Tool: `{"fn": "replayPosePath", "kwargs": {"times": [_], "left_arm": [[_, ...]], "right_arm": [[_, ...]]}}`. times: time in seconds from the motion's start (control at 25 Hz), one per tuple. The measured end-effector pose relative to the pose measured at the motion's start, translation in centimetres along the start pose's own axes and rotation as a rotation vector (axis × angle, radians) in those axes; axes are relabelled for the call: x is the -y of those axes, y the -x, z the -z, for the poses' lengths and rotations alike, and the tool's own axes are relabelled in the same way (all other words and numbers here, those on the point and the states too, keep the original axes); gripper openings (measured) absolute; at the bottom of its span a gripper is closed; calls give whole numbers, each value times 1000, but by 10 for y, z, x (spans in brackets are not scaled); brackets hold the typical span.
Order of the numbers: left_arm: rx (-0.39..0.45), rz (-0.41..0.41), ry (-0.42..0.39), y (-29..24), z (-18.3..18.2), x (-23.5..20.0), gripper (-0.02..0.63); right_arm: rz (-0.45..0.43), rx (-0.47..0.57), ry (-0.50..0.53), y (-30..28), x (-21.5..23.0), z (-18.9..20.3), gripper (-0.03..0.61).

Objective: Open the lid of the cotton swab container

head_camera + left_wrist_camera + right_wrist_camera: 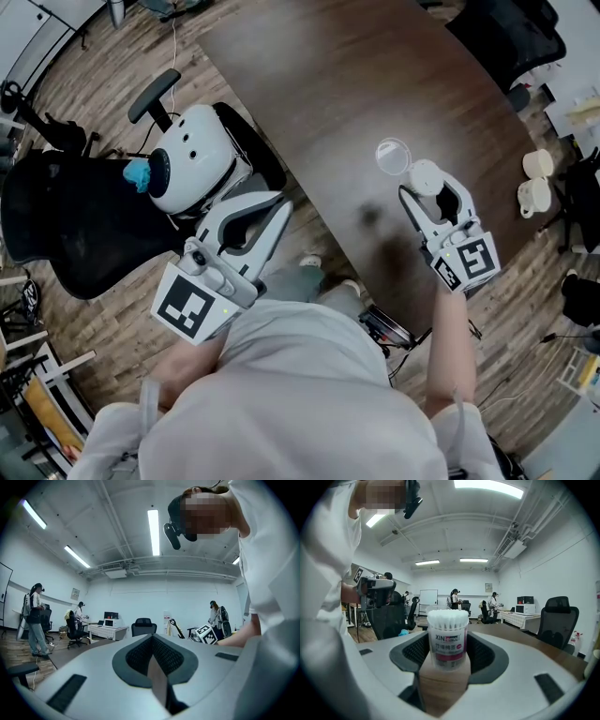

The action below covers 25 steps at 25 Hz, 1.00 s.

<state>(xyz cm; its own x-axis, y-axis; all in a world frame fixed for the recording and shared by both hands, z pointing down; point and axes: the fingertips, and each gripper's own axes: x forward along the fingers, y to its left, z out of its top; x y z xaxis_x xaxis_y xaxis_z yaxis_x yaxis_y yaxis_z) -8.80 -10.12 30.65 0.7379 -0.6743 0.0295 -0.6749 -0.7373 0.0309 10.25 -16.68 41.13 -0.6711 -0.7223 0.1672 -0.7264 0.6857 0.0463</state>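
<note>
A clear cotton swab container with a pink label stands between the jaws of my right gripper, over the dark wooden table. In the right gripper view the container has no lid on it and the white swab tips show at its top. The dark pads of my right gripper press on both of its sides. A round clear lid lies flat on the table just beyond the container. My left gripper hangs off the table's left edge, and in its own view it is shut and empty.
A black office chair and a white rounded machine stand on the floor left of the table. White cups sit past the table's right edge. Several people and desks show far off in both gripper views.
</note>
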Motion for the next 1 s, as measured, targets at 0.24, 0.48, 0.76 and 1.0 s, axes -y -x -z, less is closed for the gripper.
{"fn": "replayPosePath", "kwargs": {"times": [0.24, 0.48, 0.76, 1.0], "left_arm": [[-23, -18, -6, 1, 8, 0, 12], [-46, -40, -2, 3, 16, -4, 12], [-73, -67, -13, 3, 24, -11, 12], [-81, -112, -13, 8, 29, -27, 12]], "right_arm": [[31, 19, -46, -2, 17, 11, 253], [44, 10, -55, -10, 30, 24, 253], [50, -24, -32, -22, 51, 48, 253], [75, -50, -39, -33, 70, 70, 253]]}}
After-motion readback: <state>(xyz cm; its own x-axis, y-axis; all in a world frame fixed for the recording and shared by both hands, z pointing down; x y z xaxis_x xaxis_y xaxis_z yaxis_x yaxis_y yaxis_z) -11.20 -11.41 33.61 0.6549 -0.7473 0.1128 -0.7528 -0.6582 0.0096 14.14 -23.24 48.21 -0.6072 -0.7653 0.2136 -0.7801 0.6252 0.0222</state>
